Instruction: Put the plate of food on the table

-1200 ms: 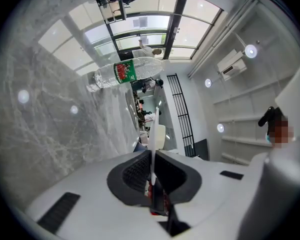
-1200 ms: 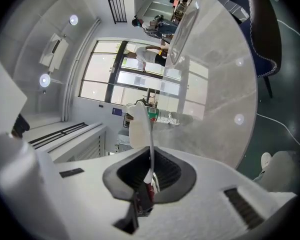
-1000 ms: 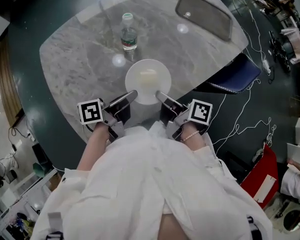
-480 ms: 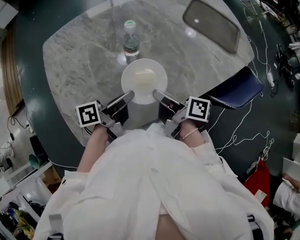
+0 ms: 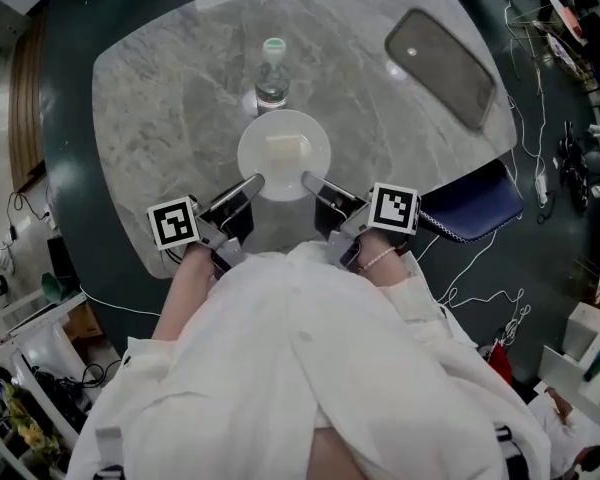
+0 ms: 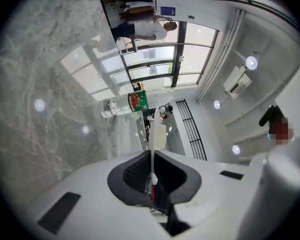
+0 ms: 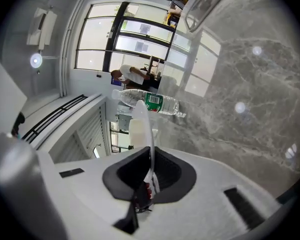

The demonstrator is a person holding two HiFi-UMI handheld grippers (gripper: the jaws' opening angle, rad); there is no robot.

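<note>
Two grips hold the plate [image 5: 284, 155]: your left gripper [image 5: 257, 180] and right gripper [image 5: 308, 180] have jaws clenched on opposite rims, near the bottle [image 5: 272, 73] on the desk [image 5: 170, 88].

Open-plan office or lab hall, grey marble table [image 5: 160, 98], dark floor strewn with white cables [image 5: 485, 295], cluttered equipment [image 5: 25, 378] at the edges, tall window wall [image 7: 135, 34], ceiling spotlights [image 6: 251, 62].

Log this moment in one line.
left gripper: shut on round white plate of food | right gripper: shut on plate | plate: over grey marble table
</note>
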